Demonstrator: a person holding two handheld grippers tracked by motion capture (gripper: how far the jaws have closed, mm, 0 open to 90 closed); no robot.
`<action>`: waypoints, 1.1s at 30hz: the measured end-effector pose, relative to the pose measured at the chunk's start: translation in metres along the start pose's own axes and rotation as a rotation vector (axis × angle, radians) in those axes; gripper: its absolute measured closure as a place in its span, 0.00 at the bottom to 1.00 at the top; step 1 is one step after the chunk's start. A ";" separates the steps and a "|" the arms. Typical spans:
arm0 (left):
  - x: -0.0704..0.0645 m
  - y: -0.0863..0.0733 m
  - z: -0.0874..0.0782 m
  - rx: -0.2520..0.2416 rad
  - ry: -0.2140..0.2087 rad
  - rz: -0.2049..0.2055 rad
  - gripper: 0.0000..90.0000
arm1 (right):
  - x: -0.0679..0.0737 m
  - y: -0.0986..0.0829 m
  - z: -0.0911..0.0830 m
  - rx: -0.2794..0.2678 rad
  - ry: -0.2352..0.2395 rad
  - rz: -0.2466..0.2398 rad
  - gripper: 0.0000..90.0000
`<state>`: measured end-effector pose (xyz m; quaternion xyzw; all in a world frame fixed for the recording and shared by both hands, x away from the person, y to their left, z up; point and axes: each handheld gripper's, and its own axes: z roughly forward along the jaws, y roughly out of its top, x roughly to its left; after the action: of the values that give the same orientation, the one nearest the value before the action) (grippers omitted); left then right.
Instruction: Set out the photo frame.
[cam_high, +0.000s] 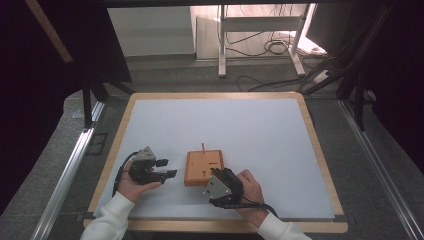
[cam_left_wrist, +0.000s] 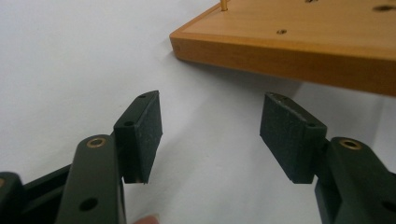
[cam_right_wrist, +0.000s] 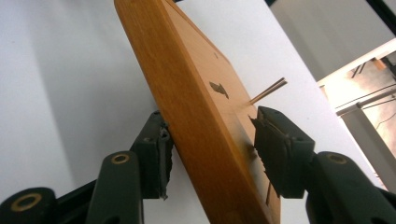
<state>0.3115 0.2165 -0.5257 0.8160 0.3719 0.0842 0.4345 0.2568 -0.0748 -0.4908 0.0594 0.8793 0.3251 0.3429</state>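
One wooden board (cam_high: 204, 167) lay on the white surface (cam_high: 250, 135), near your edge and between your two grippers. One thin peg (cam_high: 203, 147) stood upright at its far edge, and several small holes dotted its top; their number could not be counted.

Your left gripper (cam_high: 169, 168) sat just left of the board, apart from it, jaws spread wide with nothing between them. In the left gripper view its two pads (cam_left_wrist: 144, 133) framed bare surface, the board's corner ahead of them.

Your right gripper (cam_right_wrist: 210, 154) straddled the board's near edge, one jaw below and one above. The lower pad (cam_right_wrist: 156, 158) touched the wood; whether the upper one pressed down could not be told.
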 end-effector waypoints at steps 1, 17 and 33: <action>0.000 -0.001 0.001 0.003 -0.001 -0.009 0.43 | -0.001 0.001 0.000 0.000 0.000 0.003 0.55; 0.004 -0.002 0.000 -0.004 -0.001 -0.014 0.43 | -0.032 0.017 -0.003 0.041 0.033 -0.050 0.64; 0.004 -0.002 -0.001 -0.014 -0.001 -0.023 0.43 | -0.049 0.029 0.001 0.060 0.052 -0.107 0.73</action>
<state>0.3130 0.2211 -0.5271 0.8086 0.3804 0.0815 0.4415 0.2913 -0.0676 -0.4460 0.0140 0.8992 0.2814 0.3348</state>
